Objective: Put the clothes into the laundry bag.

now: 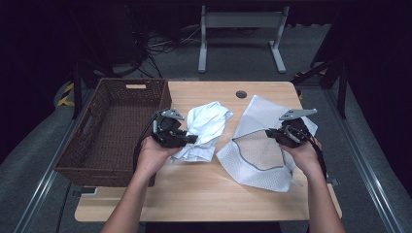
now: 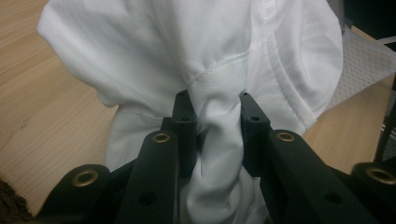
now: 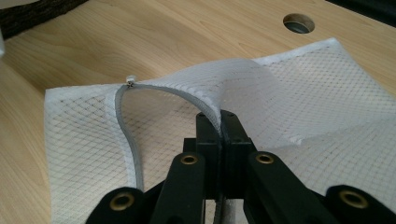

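Light wooden worktop (image 1: 204,194) carries a brown woven wicker basket (image 1: 111,131) hanging over its left edge. White mesh laundry bag with grey zipper (image 1: 262,150) lies right of centre; right tool (image 1: 272,133) is clamped tight on its zipper rim (image 3: 187,95). Crumpled white cloth garment (image 1: 206,128) sits mid-worktop; left tool (image 1: 190,139) pinches a bunched fold (image 2: 217,121).

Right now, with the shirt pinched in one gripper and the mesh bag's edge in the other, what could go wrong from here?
1. The left gripper pinches only a narrow bunch of the white garment; most hangs loose and may drag on the table or miss the opening.
2. The right gripper holds the mesh bag by its zipper edge; the opening looks shallow and could sag shut.
3. The wicker basket sits close to the left hand and could be bumped.
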Available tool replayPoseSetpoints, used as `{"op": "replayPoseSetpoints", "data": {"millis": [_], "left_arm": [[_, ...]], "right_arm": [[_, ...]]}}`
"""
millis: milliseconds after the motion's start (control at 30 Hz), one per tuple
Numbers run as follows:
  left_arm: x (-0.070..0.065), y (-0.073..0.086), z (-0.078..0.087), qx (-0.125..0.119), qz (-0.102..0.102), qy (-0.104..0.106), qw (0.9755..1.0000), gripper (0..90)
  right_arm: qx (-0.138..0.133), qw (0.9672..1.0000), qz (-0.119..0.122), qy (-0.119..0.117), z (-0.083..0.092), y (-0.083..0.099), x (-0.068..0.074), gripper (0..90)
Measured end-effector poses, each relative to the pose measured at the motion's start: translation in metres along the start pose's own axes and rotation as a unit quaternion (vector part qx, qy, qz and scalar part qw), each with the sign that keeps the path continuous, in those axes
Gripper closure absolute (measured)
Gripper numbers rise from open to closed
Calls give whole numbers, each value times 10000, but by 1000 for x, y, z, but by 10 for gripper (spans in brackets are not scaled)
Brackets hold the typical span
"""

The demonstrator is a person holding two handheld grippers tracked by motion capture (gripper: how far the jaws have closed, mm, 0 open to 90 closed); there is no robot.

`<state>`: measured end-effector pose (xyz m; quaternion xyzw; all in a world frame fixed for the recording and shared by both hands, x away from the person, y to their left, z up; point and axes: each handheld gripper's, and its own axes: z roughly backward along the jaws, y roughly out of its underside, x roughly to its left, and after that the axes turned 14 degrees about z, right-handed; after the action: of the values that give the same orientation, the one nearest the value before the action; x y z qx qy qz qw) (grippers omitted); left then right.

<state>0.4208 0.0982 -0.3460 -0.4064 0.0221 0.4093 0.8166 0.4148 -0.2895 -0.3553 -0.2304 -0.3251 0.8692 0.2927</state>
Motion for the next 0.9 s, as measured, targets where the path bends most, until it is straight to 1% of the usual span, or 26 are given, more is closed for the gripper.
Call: {"op": "replayPoseSetpoints", "data": {"millis": [33,200,333,467,500,567,600,633,667,700,767,833,900], "left_arm": [[-2,0,1,2,5,41,10000,741],[-11,0,3,60,-145,269,9995,740],[-21,0,1,165,-295,436,9985,740],[-32,1,-3,237,-424,617,9969,740],[-32,1,-3,237,-424,617,9969,740],[-44,1,-10,325,-579,716,9952,740],[-44,1,-10,325,-579,716,9952,740],[-49,1,-13,391,-669,769,9940,740],[-52,2,-15,419,-691,803,9935,740],[-57,2,-19,483,-768,851,9922,740],[-64,3,-24,578,-855,883,9907,741],[-70,4,-29,649,-930,927,9892,740],[-75,6,-34,741,-1024,978,9871,740]], "right_arm": [[0,10000,8,-1,0,0,0,879],[14,10000,28,-3,-4,-2,1,878],[34,10000,40,-11,-7,-2,2,878],[42,10000,13,-5,-8,-2,2,879],[42,10000,13,-5,-8,-2,2,879],[61,10000,-15,-7,-9,-3,2,879],[61,10000,-15,-7,-9,-3,2,879],[53,10000,11,-2,-10,-3,2,879],[53,10000,9,-7,-10,-3,3,879],[51,10000,6,-16,-10,-3,3,879],[48,10000,39,-21,-11,-3,4,879],[54,10000,8,-27,-10,-3,4,879],[21,10000,10,-17,-10,-3,3,879]]}}
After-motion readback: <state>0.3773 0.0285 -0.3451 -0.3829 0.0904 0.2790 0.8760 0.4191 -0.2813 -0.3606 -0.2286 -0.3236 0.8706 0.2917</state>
